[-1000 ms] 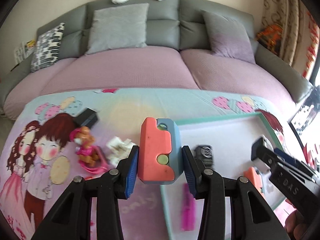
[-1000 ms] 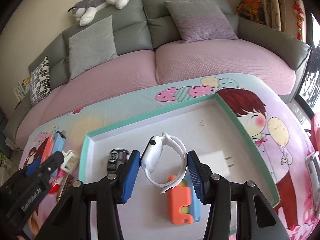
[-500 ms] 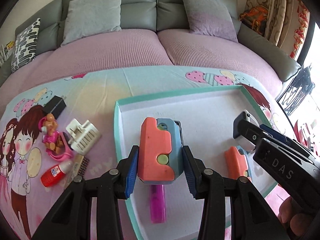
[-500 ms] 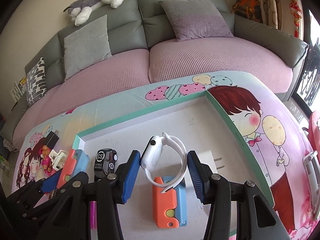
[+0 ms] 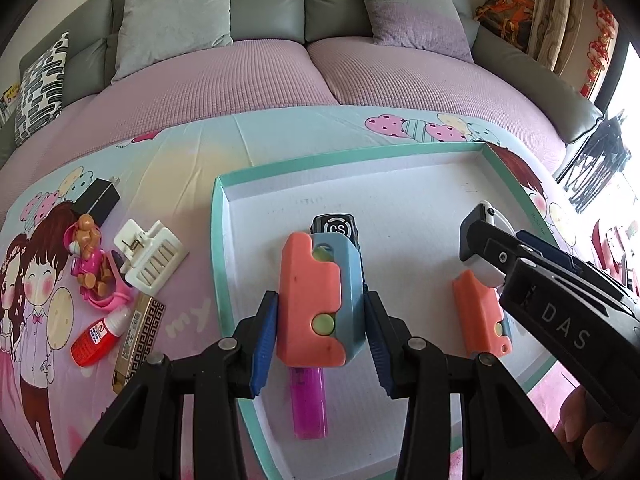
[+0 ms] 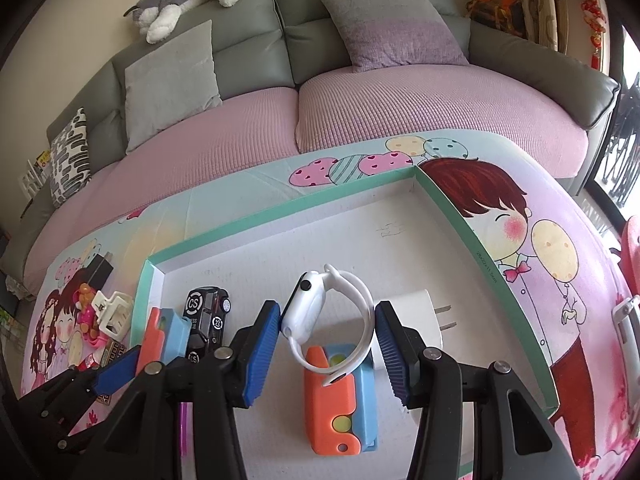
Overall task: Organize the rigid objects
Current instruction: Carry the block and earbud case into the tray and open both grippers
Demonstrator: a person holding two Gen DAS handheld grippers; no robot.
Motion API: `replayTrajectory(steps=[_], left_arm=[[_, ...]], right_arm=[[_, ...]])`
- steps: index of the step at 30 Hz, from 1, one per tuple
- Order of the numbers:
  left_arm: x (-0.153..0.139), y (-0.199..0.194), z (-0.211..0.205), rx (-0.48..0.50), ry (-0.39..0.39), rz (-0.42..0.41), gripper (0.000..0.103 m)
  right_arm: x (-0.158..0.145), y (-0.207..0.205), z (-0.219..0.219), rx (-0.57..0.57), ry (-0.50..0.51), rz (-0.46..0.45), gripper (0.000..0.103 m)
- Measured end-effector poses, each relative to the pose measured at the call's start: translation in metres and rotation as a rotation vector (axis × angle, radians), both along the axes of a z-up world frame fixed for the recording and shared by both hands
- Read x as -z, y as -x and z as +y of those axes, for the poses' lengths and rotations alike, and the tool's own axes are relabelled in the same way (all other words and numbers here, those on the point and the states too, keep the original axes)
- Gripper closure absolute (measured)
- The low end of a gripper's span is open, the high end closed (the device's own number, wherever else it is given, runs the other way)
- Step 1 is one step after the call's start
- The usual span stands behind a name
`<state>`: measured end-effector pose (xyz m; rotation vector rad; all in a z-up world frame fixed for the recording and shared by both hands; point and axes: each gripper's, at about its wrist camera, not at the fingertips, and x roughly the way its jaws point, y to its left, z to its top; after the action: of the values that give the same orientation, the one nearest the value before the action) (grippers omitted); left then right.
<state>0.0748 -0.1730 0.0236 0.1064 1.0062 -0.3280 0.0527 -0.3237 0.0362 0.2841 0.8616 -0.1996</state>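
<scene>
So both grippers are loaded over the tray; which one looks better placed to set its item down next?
Probably the left gripper: its orange-and-blue toy hangs over the tray but above the purple lighter. The right gripper holds the white smartwatch directly over another orange-and-blue toy.

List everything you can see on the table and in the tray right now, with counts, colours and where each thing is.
tray: 1, teal rim, white inside, on the table
orange-and-blue toy: 2, one held over tray, one lying in tray
toy car: 1, black, in tray
lighter: 1, purple, in tray
charger plug: 1, white, in tray
smartwatch: 1, white, held over tray
hair clip: 1, white, left of tray
glue bottle: 1, red, left of tray
left gripper: shut on toy
right gripper: shut on smartwatch
</scene>
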Motion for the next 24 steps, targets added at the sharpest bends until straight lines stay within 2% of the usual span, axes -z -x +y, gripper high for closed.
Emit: replayTrajectory(steps=[6,10,14,18,22,24], left_arm=[[0.0,-0.001,0.001,-0.004,-0.002,0.005,0.059],[-0.005,0.0,0.002,0.001,0.013,-0.005,0.045],[-0.007,0.001,0.002,0.002,0.006,-0.014,0.044],[-0.011,0.001,0.006,-0.008,0.012,-0.026,0.043],[-0.017,0.0,0.013,-0.031,0.029,-0.042,0.034],[-0.02,-0.001,0.019,-0.049,0.036,-0.05,0.034]], right_arm=[[-0.001,-0.001,0.001,0.001,0.0,0.005,0.049],[-0.002,-0.001,0.002,0.002,0.01,0.003,0.049],[-0.005,0.0,0.004,0.0,0.016,-0.008,0.048],[-0.009,0.001,0.003,0.009,0.017,-0.019,0.041],[-0.013,0.004,0.001,0.026,0.016,-0.036,0.041],[-0.015,0.005,0.0,0.033,0.015,-0.043,0.04]])
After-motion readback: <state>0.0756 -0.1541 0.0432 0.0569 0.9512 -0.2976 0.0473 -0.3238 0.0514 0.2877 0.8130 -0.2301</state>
